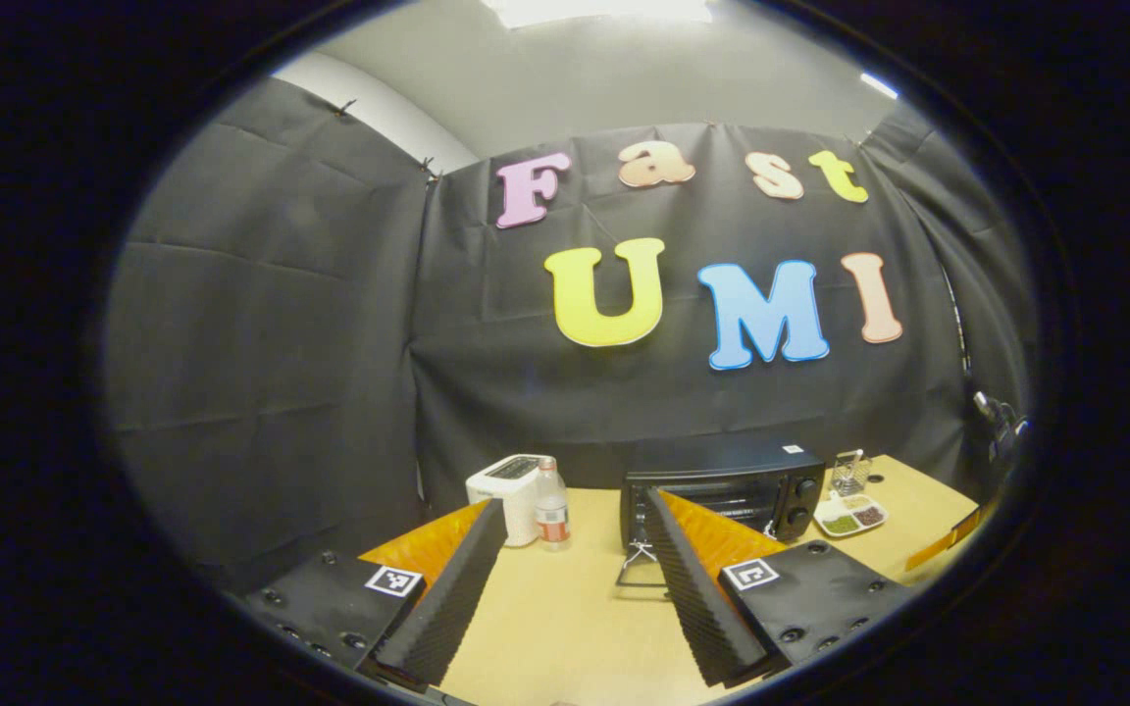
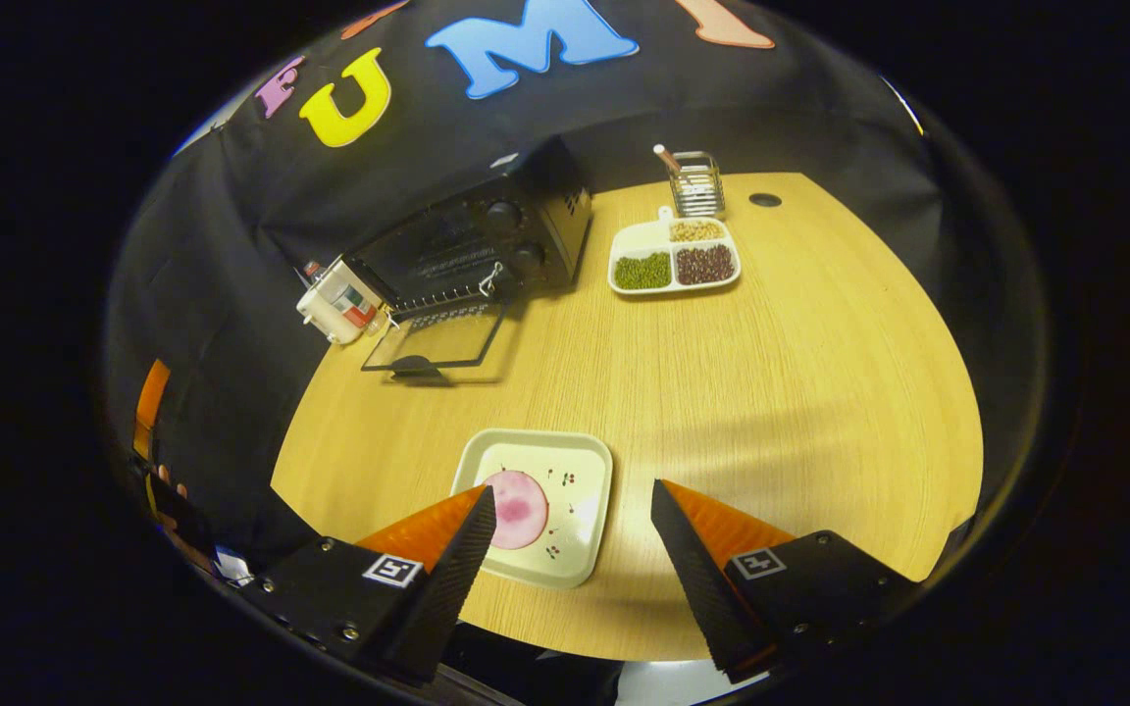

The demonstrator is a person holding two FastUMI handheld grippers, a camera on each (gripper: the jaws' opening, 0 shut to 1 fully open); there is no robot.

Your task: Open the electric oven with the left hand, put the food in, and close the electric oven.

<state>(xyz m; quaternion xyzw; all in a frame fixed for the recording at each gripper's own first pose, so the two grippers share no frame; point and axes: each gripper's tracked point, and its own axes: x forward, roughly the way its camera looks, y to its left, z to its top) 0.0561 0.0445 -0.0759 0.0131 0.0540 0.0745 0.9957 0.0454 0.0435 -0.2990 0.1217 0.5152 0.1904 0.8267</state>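
The electric oven stands with its glass door dropped open onto the wooden table, far ahead of the right gripper, whose fingers are spread apart above a square plate carrying a pink round of food. The left gripper, fingers likewise apart and holding nothing, faces the oven straight ahead.

Black cloth walls enclose a light wooden table; pale ceiling with a bright light panel overhead.
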